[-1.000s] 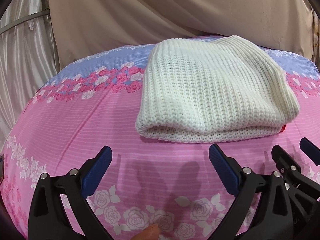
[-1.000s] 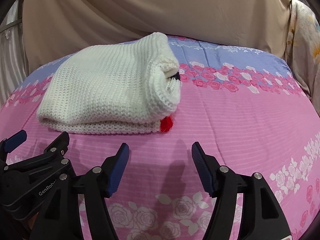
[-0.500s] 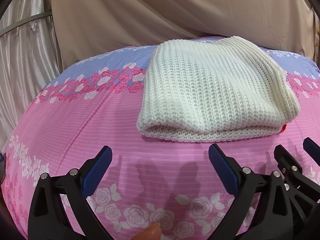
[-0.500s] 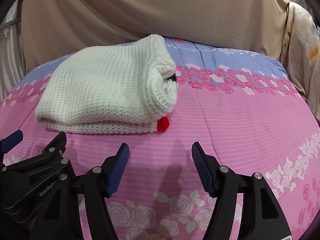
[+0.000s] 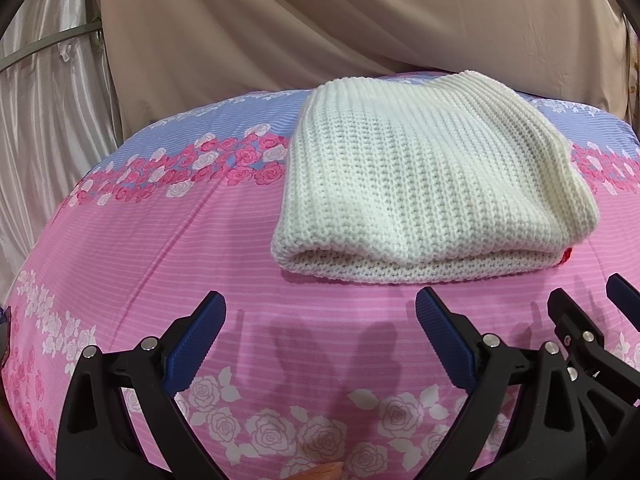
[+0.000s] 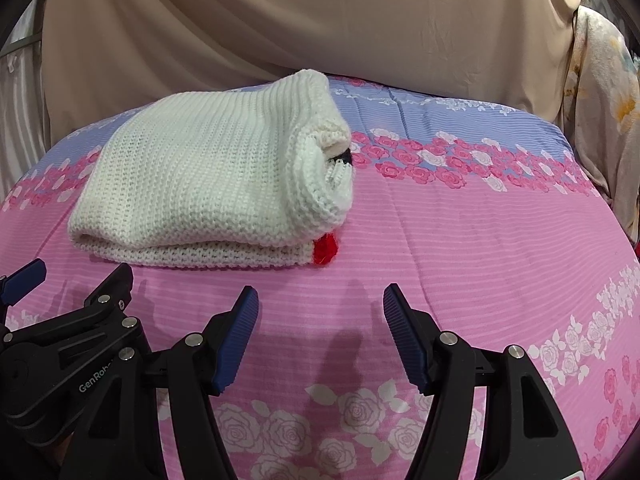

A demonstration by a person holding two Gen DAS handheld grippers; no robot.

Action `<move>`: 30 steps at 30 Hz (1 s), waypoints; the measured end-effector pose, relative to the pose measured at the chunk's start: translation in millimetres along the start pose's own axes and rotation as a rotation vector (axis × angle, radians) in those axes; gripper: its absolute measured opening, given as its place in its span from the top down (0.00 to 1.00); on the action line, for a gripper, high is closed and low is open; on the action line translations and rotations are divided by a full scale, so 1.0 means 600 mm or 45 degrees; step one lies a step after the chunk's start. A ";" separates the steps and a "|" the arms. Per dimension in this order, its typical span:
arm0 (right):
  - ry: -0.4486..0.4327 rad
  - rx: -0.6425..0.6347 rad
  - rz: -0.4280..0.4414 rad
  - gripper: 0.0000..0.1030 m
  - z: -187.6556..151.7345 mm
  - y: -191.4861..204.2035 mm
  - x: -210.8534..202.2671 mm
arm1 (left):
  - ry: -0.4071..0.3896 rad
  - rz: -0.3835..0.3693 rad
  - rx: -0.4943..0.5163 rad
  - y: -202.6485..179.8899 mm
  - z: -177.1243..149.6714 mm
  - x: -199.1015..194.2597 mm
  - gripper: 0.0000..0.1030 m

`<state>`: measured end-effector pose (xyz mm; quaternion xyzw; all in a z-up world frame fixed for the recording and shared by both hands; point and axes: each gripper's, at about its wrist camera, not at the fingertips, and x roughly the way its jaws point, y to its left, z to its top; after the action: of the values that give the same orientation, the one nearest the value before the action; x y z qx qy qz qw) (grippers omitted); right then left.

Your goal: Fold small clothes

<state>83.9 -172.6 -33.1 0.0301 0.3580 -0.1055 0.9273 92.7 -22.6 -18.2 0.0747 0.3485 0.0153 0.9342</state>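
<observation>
A cream knitted garment [image 5: 432, 176] lies folded into a thick rectangle on the pink floral bedsheet [image 5: 160, 248]. It also shows in the right wrist view [image 6: 208, 184], with a red patch [image 6: 325, 249] at its near right corner and a dark bit in the rolled right end. My left gripper [image 5: 320, 312] is open and empty, a little short of the garment's near edge. My right gripper [image 6: 320, 304] is open and empty, just short of the red corner. Each gripper shows at the edge of the other's view.
A beige cloth [image 5: 320, 24] hangs behind the bed. A pale satin curtain [image 5: 44, 120] with a metal bar hangs at the left. A floral cloth [image 6: 600, 112] hangs at the right. The sheet [image 6: 500, 240] stretches right of the garment.
Both grippers have drawn back slightly and tilted down, so the garment sits lower in the views. The garment has not moved. Both stay open.
</observation>
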 end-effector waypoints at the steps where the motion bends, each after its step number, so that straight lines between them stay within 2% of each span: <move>1: 0.000 0.000 0.000 0.38 0.000 0.000 0.000 | -0.001 0.002 -0.001 0.000 0.000 0.000 0.09; 26: -0.012 -0.006 -0.009 0.38 0.000 0.001 -0.003 | -0.016 -0.007 0.013 -0.001 0.000 0.000 0.13; 30: -0.013 -0.008 -0.010 0.38 0.000 0.000 -0.004 | -0.034 -0.007 0.027 -0.005 0.000 -0.006 0.18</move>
<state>82.6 -172.0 -31.4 0.0253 0.3538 -0.1083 0.9287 89.7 -25.9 -16.2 0.0838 0.3362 0.0081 0.9380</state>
